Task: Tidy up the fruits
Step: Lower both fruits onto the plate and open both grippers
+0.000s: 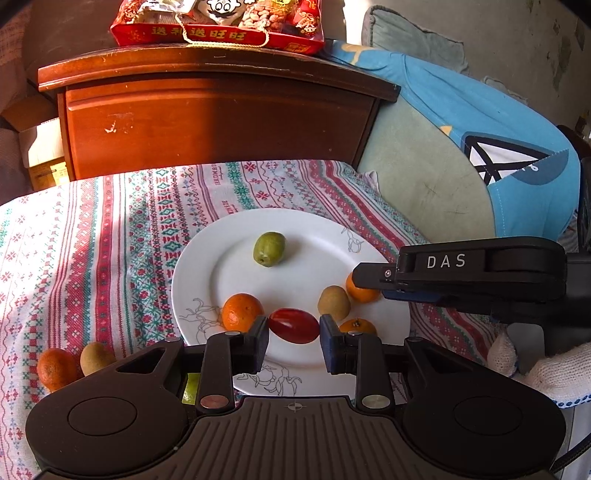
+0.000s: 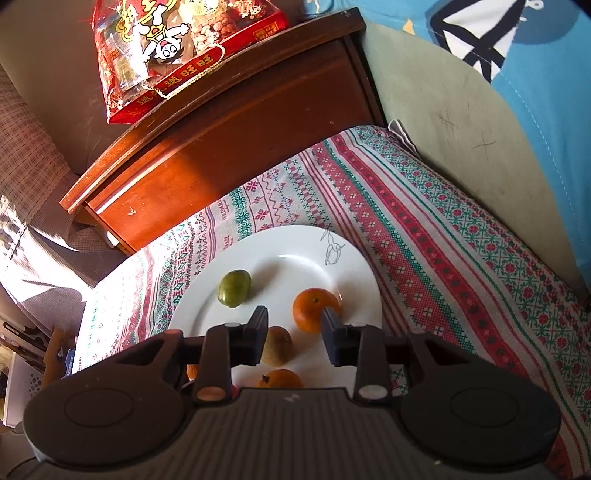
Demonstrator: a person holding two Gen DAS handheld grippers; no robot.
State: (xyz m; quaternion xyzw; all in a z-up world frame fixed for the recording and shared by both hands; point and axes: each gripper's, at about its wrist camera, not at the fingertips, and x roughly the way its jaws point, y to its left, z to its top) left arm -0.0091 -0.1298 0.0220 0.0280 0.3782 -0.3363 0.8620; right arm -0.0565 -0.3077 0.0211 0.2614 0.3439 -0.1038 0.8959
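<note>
A white plate (image 1: 207, 266) lies on the patterned cloth. On it are a green fruit (image 1: 269, 249), a brown fruit (image 1: 334, 302) and three small oranges, one at the left (image 1: 241, 311). My left gripper (image 1: 294, 331) is shut on a red oval fruit (image 1: 294, 325), held just above the plate's near side. An orange (image 1: 55, 367) and a brown fruit (image 1: 95, 357) lie on the cloth to the left. My right gripper (image 2: 294, 326) is open and empty above the plate (image 2: 295, 243), over a brown fruit (image 2: 277, 344) and beside an orange (image 2: 313, 308); a green fruit (image 2: 234, 288) lies beyond.
A wooden cabinet (image 1: 214, 122) stands behind the table with a red snack bag (image 1: 218, 22) on top. A green chair with a blue cloth (image 1: 480, 122) is at the right. The right gripper's body (image 1: 461, 273) hangs over the plate's right rim.
</note>
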